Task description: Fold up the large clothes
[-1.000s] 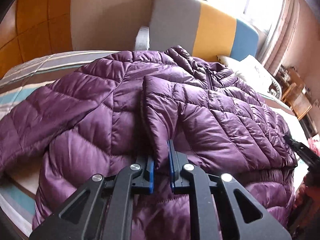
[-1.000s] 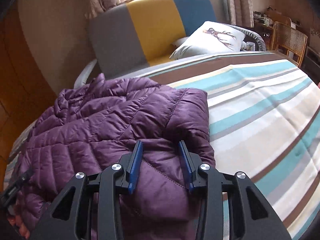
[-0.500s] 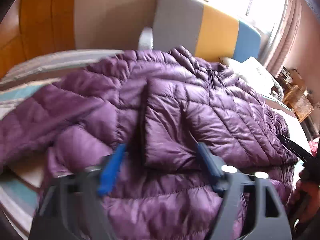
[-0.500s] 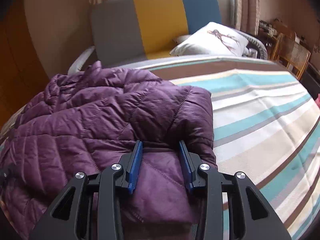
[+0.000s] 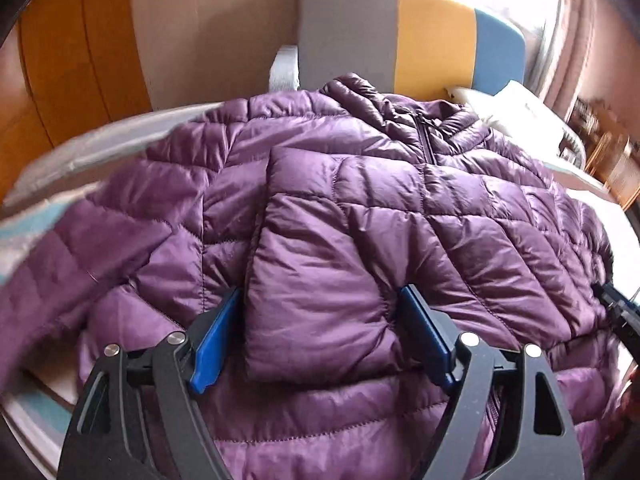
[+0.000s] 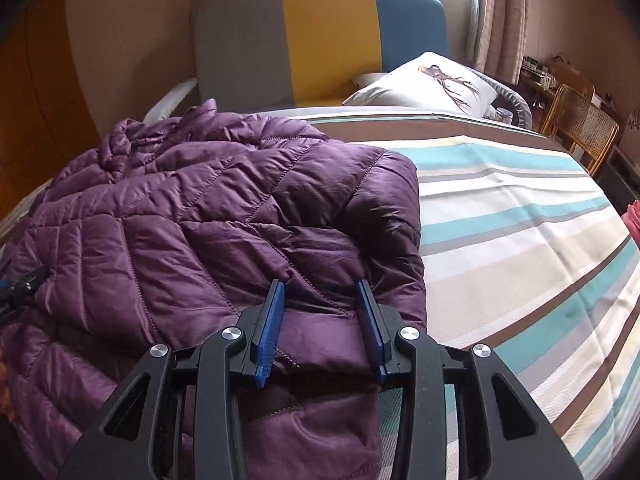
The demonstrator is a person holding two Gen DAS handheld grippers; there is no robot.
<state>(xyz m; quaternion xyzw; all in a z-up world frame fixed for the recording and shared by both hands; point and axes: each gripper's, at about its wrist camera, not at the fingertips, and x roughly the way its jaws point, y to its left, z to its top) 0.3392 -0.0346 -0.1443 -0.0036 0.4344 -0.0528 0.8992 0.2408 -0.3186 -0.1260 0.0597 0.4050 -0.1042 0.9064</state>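
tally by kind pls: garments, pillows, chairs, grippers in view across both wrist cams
Garments: 1, the purple puffer jacket on the striped bedspread.
Pillows: 1, the white pillow with a printed motif by the headboard.
Chairs: 1, the cane-back chair at the bedside.
Grippers: 2, the left gripper and the right gripper.
Total: 5
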